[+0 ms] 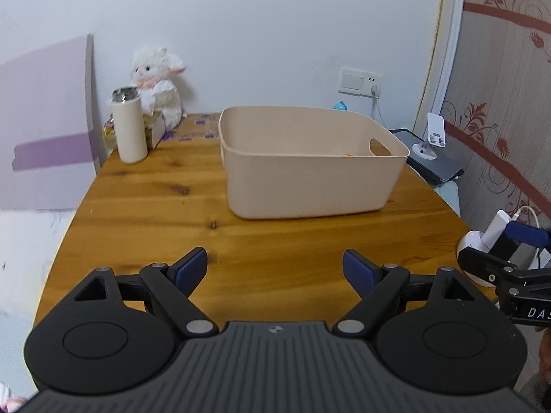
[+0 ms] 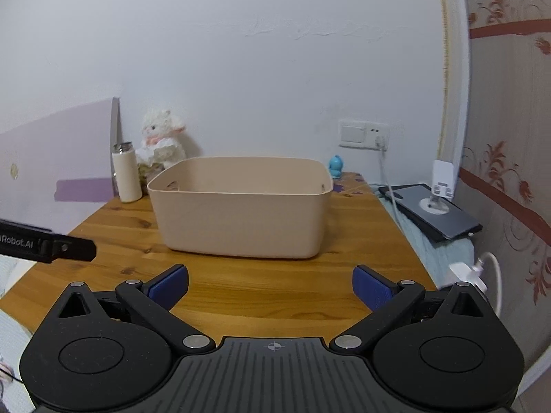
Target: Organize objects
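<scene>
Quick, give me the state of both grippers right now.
Left gripper: jaws open, holding nothing, above the wooden table.
Right gripper: jaws open, holding nothing, facing the beige bin.

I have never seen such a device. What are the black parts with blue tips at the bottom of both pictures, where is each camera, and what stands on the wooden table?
Each picture comes from a camera mounted on a hand-held gripper, looking forward along its two blue-padded fingers. One view shows the left gripper, the other the right gripper. Both are open and hold nothing. On the wooden table stands a beige plastic bin with handle cut-outs; something small and orange lies inside, too small to identify. At the far left corner are a cream bottle with a metal cap and a white plush toy. A small blue figure stands behind the bin, near the wall.
</scene>
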A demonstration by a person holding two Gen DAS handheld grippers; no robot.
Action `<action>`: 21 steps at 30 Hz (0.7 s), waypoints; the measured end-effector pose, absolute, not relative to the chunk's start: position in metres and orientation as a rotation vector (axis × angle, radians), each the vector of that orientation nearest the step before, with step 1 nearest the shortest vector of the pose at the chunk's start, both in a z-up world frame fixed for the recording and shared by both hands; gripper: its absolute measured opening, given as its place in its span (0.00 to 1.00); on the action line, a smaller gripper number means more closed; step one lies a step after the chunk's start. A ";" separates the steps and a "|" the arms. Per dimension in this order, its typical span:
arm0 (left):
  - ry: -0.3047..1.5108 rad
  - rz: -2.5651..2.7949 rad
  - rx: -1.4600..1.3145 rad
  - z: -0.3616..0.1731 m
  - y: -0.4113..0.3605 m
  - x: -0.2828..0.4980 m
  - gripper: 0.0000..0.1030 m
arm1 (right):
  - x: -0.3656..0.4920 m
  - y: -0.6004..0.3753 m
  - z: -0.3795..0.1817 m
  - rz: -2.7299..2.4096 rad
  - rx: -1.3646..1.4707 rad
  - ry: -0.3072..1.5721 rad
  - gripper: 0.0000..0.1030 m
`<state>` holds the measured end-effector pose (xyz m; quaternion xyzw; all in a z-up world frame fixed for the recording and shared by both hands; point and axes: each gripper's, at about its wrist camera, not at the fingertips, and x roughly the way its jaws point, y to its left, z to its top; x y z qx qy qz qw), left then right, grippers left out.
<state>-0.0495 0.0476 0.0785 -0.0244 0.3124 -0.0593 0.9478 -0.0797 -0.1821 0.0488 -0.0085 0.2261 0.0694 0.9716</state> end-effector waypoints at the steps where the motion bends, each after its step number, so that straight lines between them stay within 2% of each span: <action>1: 0.636 -0.118 -0.052 0.079 0.049 -0.053 0.84 | -0.083 -0.184 0.049 0.141 -0.011 0.458 1.00; 21: 0.551 -0.138 0.042 0.081 0.034 -0.122 0.84 | -0.138 -0.185 0.045 0.124 0.014 0.416 1.00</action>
